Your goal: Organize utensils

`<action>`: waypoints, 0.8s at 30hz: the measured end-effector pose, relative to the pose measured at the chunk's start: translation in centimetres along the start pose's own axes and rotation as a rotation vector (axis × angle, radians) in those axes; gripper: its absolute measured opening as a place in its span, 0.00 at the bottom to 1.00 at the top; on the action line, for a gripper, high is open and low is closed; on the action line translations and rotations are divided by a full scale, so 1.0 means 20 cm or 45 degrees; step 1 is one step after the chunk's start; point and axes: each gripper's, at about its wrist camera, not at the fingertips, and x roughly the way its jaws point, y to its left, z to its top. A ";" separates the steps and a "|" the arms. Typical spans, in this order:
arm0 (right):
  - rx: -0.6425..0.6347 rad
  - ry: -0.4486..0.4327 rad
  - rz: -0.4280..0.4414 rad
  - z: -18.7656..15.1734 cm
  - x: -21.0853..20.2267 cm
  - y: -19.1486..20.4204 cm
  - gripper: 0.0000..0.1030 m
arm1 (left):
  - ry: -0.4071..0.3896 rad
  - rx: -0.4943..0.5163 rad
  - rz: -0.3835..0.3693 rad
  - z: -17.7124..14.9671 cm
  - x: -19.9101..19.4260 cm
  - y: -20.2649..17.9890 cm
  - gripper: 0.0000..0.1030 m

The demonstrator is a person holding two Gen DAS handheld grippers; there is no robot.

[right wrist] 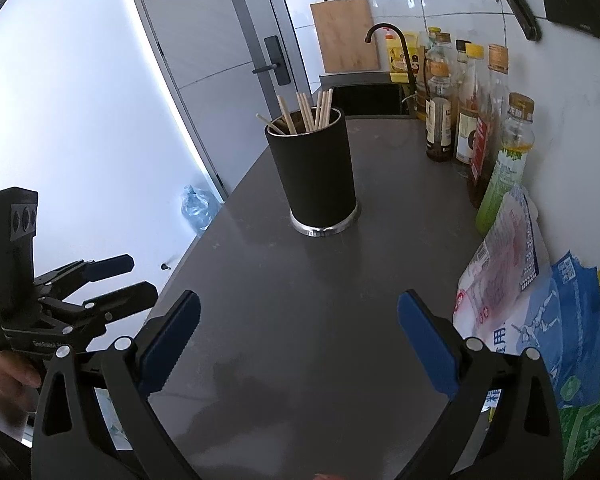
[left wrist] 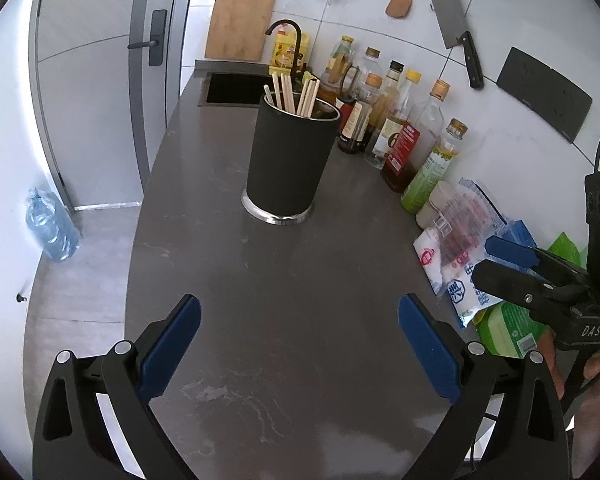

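Chopsticks (left wrist: pixel 296 94): upright in black holder (left wrist: pixel 290 160), mid-worktop (left wrist: pixel 300 300).
Back edge: oil and sauce bottles (left wrist: pixel 400 128), food packets (left wrist: pixel 456 240).
Left gripper (left wrist: pixel 299 320): jaws spread, empty.
Right gripper (right wrist: pixel 299 320): jaws spread, empty.

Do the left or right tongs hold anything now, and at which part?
Nothing is held. The left tongs and right tongs are both open above the counter, apart from the holder.

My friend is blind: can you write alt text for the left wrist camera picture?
A black utensil holder filled with wooden chopsticks stands on a grey countertop, ahead of the open, empty left claw. Sauce bottles line the right wall.
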 end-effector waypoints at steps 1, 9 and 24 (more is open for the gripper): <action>0.005 0.000 -0.001 -0.01 0.00 0.00 0.95 | 0.005 0.000 0.003 0.00 0.01 -0.01 0.94; 0.018 0.014 -0.006 -0.03 0.01 -0.01 0.95 | 0.029 0.004 -0.012 -0.01 0.03 -0.02 0.94; 0.031 0.009 -0.010 -0.02 0.01 -0.03 0.95 | 0.049 0.018 -0.012 0.00 0.04 -0.03 0.94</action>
